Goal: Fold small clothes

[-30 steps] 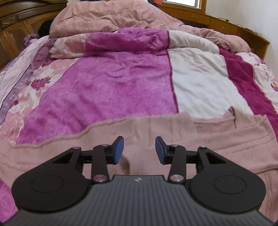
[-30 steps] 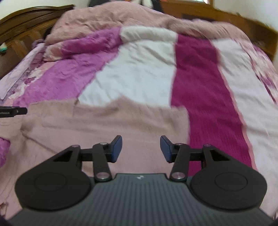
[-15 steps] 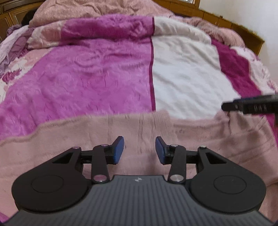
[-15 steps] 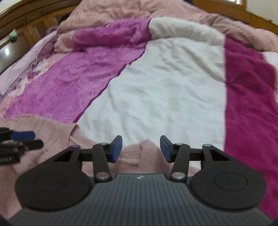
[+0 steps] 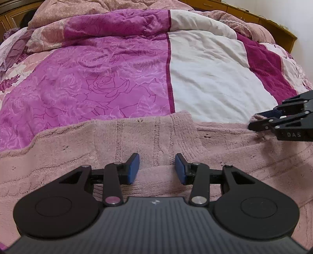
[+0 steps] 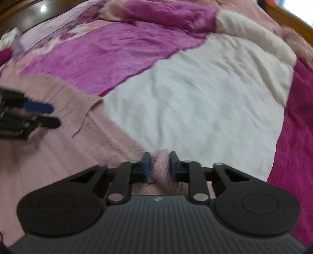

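A pale pink knitted garment (image 5: 160,140) lies spread across the near part of the bed; it also shows in the right wrist view (image 6: 64,148). My left gripper (image 5: 157,169) is open, low over the garment, its blue pads on either side of a raised fold. My right gripper (image 6: 160,166) has closed on the garment's far edge, with a ridge of pink knit pinched between its pads. The right gripper also shows at the right edge of the left wrist view (image 5: 260,120). The left gripper shows at the left edge of the right wrist view (image 6: 47,115).
The garment rests on a quilt with a magenta rose-print panel (image 5: 93,82), a white panel (image 5: 211,78) and a dark crimson strip (image 5: 270,68). A bunched pink duvet (image 5: 109,9) lies at the far end. Wooden furniture (image 5: 273,25) runs behind the bed.
Both grippers have moved forward and lower onto the garment's far edge. The right gripper's jaws have closed on a fold of the knit. The left gripper stays open.
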Tool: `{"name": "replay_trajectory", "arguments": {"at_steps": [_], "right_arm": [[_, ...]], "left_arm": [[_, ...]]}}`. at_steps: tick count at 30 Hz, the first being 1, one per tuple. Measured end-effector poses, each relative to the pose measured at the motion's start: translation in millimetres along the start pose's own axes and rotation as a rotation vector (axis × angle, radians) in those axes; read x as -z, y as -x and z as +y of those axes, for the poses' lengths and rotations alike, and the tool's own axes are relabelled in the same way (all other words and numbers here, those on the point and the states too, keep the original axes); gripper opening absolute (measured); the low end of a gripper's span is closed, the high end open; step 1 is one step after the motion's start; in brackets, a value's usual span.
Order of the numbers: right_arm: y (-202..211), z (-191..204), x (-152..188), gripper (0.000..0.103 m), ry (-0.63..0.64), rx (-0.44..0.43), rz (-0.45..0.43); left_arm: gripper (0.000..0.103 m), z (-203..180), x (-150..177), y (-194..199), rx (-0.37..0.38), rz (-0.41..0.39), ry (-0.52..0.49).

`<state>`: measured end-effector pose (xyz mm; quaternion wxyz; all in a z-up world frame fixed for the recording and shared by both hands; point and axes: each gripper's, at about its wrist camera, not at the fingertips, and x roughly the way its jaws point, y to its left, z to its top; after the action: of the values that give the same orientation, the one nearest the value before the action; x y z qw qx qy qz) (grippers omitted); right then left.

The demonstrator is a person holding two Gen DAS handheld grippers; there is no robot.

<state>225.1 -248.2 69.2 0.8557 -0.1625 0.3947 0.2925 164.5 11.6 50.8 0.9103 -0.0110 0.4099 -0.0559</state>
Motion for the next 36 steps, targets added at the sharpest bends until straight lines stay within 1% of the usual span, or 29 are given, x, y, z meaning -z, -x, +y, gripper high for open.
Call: {"name": "replay_trajectory", "arguments": {"at_steps": [1, 5, 6, 8, 9, 11, 12, 13, 15, 17, 19, 20, 24, 25, 28, 30, 31, 32, 33, 34, 35, 36], "right_arm": [[3.4, 1.6, 1.0, 0.019, 0.021, 0.005, -0.017], [3.8, 6.8, 5.1, 0.018, 0.003, 0.119, -0.123], [-0.6, 7.0, 6.8, 0.018, -0.009, 0.130, -0.126], [-9.2, 5.9, 10.4, 0.023, -0.053, 0.130, -0.116], [-8.9, 3.8, 12.2, 0.025, -0.087, 0.136, -0.132], [-0.5, -3.4, 15.2, 0.040, -0.181, 0.130, -0.177], [5.8, -8.1, 17.4, 0.044, -0.232, 0.118, -0.207], [13.6, -13.7, 21.0, 0.046, -0.287, 0.094, -0.249], [28.3, -25.8, 26.6, 0.046, -0.386, 0.050, -0.321], [39.3, -37.2, 34.8, 0.046, -0.486, 0.033, -0.355], [44.9, -43.9, 42.8, 0.048, -0.558, 0.024, -0.363], [45.6, -44.3, 45.8, 0.048, -0.572, 0.020, -0.358], [38.9, -34.2, 51.0, 0.048, -0.575, 0.034, -0.308], [36.6, -31.2, 52.6, 0.048, -0.571, 0.036, -0.300], [27.7, -19.9, 53.7, 0.048, -0.537, 0.042, -0.265], [20.3, -9.7, 53.2, 0.047, -0.496, 0.071, -0.231], [15.8, -5.5, 51.7, 0.047, -0.474, 0.091, -0.218], [11.9, -1.7, 50.1, 0.043, -0.452, 0.114, -0.207], [9.6, 1.0, 48.6, 0.036, -0.435, 0.138, -0.200], [8.6, 4.5, 47.6, 0.018, -0.411, 0.173, -0.195], [8.8, 6.9, 45.9, 0.010, -0.386, 0.203, -0.192], [12.1, 6.9, 46.3, 0.010, -0.387, 0.210, -0.204]], "left_arm": [[0.048, -0.7, -0.1, -0.2, -0.003, 0.000, -0.002], [0.048, -2.6, -4.6, -2.3, -0.011, -0.007, -0.008], [0.048, -2.9, -7.2, -3.7, -0.011, -0.004, -0.008], [0.048, -3.0, -14.6, -5.5, -0.006, -0.006, -0.008], [0.048, -3.6, -19.8, -6.2, -0.004, -0.010, -0.013], [0.048, -5.7, -29.0, -6.5, -0.003, -0.024, -0.029], [0.048, -7.7, -34.0, -6.3, 0.002, -0.033, -0.037], [0.048, -10.5, -39.5, -6.9, 0.013, -0.037, -0.050], [0.048, -18.8, -48.9, -8.9, 0.027, -0.041, -0.068], [0.048, -31.3, -55.6, -13.4, 0.069, -0.040, -0.097], [0.048, -46.9, -59.1, -22.9, 0.107, -0.020, -0.125], [0.048, -55.7, -60.1, -29.2, 0.120, -0.008, -0.142], [0.048, -83.7, -58.1, -51.6, 0.144, 0.025, -0.171], [0.048, -88.8, -55.7, -56.0, 0.136, 0.023, -0.178], [0.048, -102.6, -49.0, -66.8, 0.039, 0.001, -0.233], [0.049, -104.3, -44.8, -73.0, 0.006, -0.012, -0.258], [0.049, -104.5, -43.2, -75.0, -0.004, -0.025, -0.266], [0.049, -104.2, -42.4, -76.1, -0.015, -0.034, -0.270], [0.050, -104.2, -42.2, -77.9, -0.037, -0.044, -0.272], [0.050, -103.3, -43.5, -80.6, -0.052, -0.051, -0.269], [0.050, -101.7, -44.8, -82.7, -0.058, -0.051, -0.261], [0.050, -99.6, -46.1, -84.9, -0.054, -0.050, -0.246]]}}
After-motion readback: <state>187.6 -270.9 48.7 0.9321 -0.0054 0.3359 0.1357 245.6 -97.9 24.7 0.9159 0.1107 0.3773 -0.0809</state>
